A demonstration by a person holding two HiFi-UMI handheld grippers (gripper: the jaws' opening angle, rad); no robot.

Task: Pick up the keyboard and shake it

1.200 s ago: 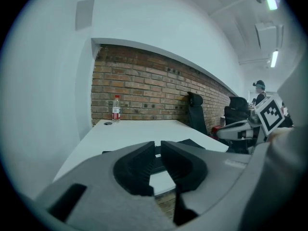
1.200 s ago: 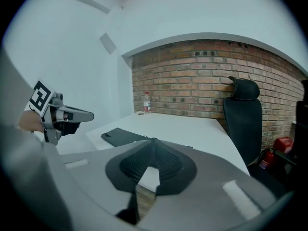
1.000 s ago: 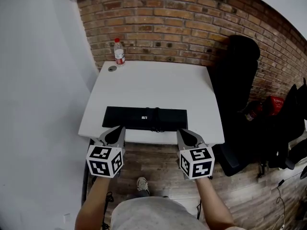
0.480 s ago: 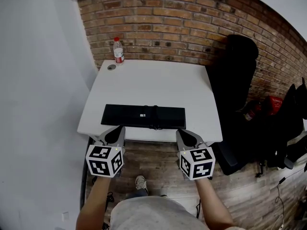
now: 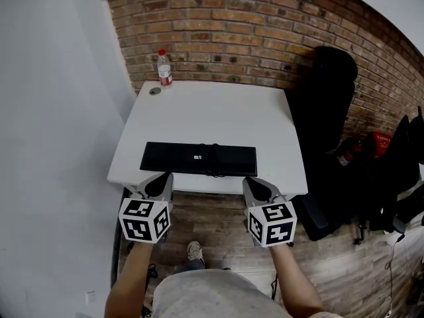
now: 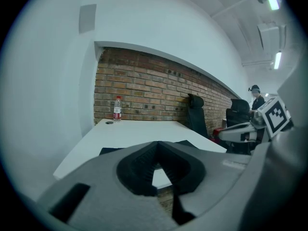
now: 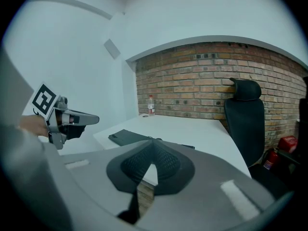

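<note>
In the head view the black keyboard [image 5: 199, 159] lies flat on the white table [image 5: 212, 114], close to its near edge, with its long axis running left to right across you and a dark cable [image 5: 214, 162] bunched over its middle. Your left gripper [image 5: 158, 185] and right gripper [image 5: 260, 189] hang just short of that edge. Each points toward one end of the keyboard, about equally near, and neither touches it. A water bottle [image 5: 163, 69] stands well apart at the far left corner, against the brick wall [image 5: 225, 25]. In the left gripper view the ribbed dark fingers are pressed together with nothing between them. The keyboard's thin matte slab shows ahead and slightly below, past their tips. In the right gripper view the fingers are likewise pressed together and empty. The keyboard lies ahead and to the left on the smooth tabletop, and a black office chair [image 7: 245, 119] stands to the right. A keyboard resting like this fits either a lift yet to come or one already set back down. For any lift, the low flat profile leaves only the thin ends or front edge to pinch.
</note>
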